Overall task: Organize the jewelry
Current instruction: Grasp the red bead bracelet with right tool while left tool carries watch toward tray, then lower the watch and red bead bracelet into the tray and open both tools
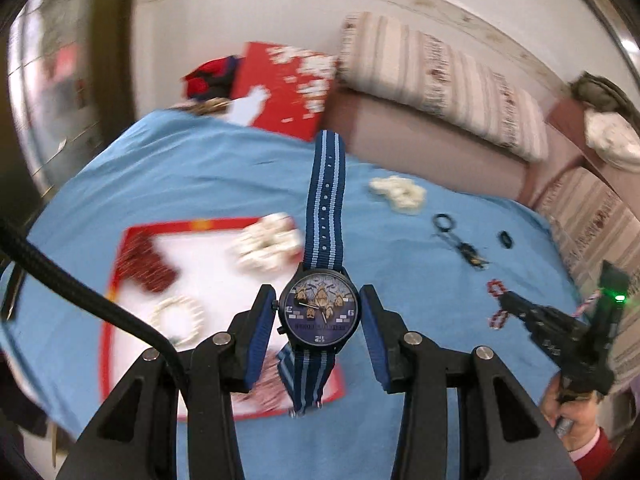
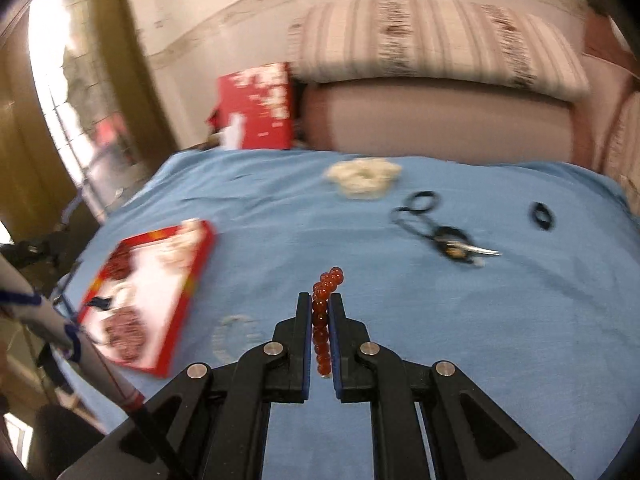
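Note:
My left gripper is shut on a blue striped-strap watch, held by its case above the red-rimmed white tray. The tray holds white bead bracelets and a dark red beaded piece. My right gripper is shut on a red bead bracelet, held above the blue cloth; it shows at the right in the left wrist view. The tray lies to the left in the right wrist view.
On the blue cloth lie a white bead pile, a black keychain and a small black ring. A red box stands at the back, next to a striped cushion.

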`<state>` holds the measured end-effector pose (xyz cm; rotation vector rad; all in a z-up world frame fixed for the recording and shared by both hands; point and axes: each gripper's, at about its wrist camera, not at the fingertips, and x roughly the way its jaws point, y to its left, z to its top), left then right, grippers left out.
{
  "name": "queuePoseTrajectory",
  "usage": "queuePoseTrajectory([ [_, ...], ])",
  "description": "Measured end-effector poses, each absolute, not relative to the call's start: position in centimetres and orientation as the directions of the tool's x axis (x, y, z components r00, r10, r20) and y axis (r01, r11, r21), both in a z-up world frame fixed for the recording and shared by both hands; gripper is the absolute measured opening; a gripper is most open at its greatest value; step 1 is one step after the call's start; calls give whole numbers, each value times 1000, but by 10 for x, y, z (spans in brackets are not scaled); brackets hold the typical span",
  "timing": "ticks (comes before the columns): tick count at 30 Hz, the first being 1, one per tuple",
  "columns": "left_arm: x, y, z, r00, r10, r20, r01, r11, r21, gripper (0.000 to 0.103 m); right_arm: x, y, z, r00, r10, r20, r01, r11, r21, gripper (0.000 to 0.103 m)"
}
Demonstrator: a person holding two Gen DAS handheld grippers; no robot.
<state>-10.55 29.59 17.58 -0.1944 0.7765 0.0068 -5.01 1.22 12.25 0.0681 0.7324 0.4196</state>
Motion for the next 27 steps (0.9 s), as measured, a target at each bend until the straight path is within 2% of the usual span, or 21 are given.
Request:
queuePoseTrajectory([
  [10, -138, 393, 121, 638, 46, -769, -284, 942, -180, 41, -59, 134, 134, 512, 547, -662, -553, 800, 233, 9],
  [19, -122, 444, 58, 560, 56, -826, -470, 843, -261, 41, -22, 232, 81, 405, 502, -764, -609, 772, 183, 9],
  [27, -105, 467, 48, 559, 38, -828, -487, 824, -290, 41, 16, 271, 51, 367, 459, -809, -594, 785, 175, 9],
])
